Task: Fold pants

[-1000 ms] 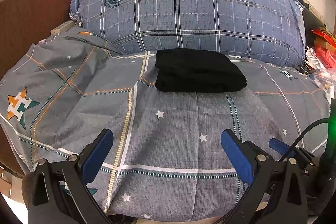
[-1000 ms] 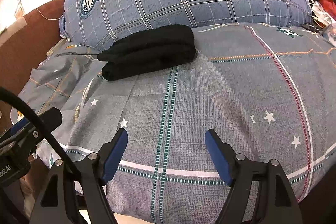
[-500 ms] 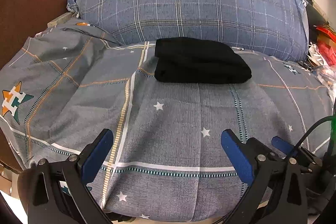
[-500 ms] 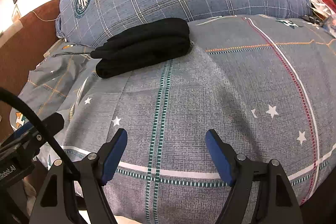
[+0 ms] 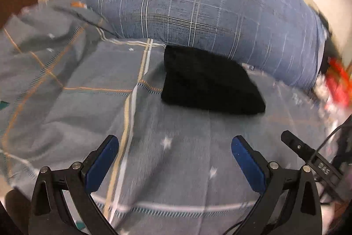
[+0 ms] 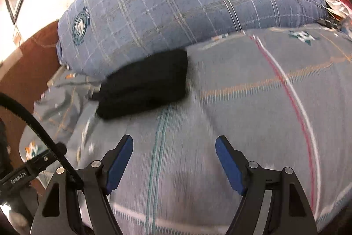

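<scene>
Nearest to us, the left tool hangs over the quilt with its blue pads spread wide and nothing between them. Same for the right tool: fingers wide apart, gripping nothing, grey quilt showing through the gap. We see part of the right tool's body at the lower right edge of the left view, and the left tool's body and a black cable at the lower left of the right view (so the two sit side by side).

Further out, the pants lie folded into a compact black bundle on the quilt, well clear of both tools. In the right view the pants sit ahead and left of the tool's centre line; in the left view, ahead and slightly right. We read several stacked layers at the bundle's near edge in the right view, but blur hides the count.

Just behind, the bundle's far edge meets the big blue plaid pillow, with a round emblem near its left end. Whether they actually touch, we can't tell.

Farthest: brown headboard at left, red clutter at right, both blurred.
</scene>
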A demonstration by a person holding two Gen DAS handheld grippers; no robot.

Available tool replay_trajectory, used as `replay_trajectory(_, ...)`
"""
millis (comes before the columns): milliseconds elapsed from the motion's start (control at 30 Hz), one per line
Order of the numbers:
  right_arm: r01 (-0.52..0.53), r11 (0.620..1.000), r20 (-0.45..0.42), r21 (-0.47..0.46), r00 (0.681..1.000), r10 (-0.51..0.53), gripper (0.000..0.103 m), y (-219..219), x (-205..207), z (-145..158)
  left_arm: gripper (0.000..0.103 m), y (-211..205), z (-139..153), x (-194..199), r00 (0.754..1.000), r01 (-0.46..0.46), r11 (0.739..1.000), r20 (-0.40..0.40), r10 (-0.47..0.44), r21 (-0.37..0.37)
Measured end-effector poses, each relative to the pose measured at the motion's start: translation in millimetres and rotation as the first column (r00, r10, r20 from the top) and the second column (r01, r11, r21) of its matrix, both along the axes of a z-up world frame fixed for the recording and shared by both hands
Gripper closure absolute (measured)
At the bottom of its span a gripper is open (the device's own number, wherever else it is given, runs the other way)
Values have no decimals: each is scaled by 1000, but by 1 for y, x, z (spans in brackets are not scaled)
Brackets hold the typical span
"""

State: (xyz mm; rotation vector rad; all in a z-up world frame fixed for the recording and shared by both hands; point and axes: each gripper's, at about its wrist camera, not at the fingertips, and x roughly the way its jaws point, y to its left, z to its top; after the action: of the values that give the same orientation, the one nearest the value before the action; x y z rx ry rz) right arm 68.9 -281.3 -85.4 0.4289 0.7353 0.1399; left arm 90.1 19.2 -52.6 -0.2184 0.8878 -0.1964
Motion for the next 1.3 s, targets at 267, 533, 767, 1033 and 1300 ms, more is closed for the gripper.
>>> replay_trajectory(267, -34, 979, -32, 199, 999, 41, 21, -38, 95, -12, 1, 4, -16, 90, 994, 0, 995, -109, -11, -102)
replay_trajectory(533, -114, 947, -40, 301, 990, 132, 31, -32, 141, -36, 2, -17, -59, 145, 968, 33, 988, -242, -70, -154)
replay_trajectory(767, -198, 909, 26, 366, 979, 203, 76, -27, 147, -21, 20, -40, -49, 146, 974, 70, 984, -201, -103, -163)
replay_trajectory(1033, -105, 978, -16, 178, 994, 109, 62, -32, 143, -13, 18, -50, -66, 160, 967, 68, 981, -232, -110, -180)
replay_trajectory(1300, -54, 976, 149, 211, 989, 23, 46, -49, 113, 19, 20, -24, -13, 134, 988, 62, 965, -124, -95, -253)
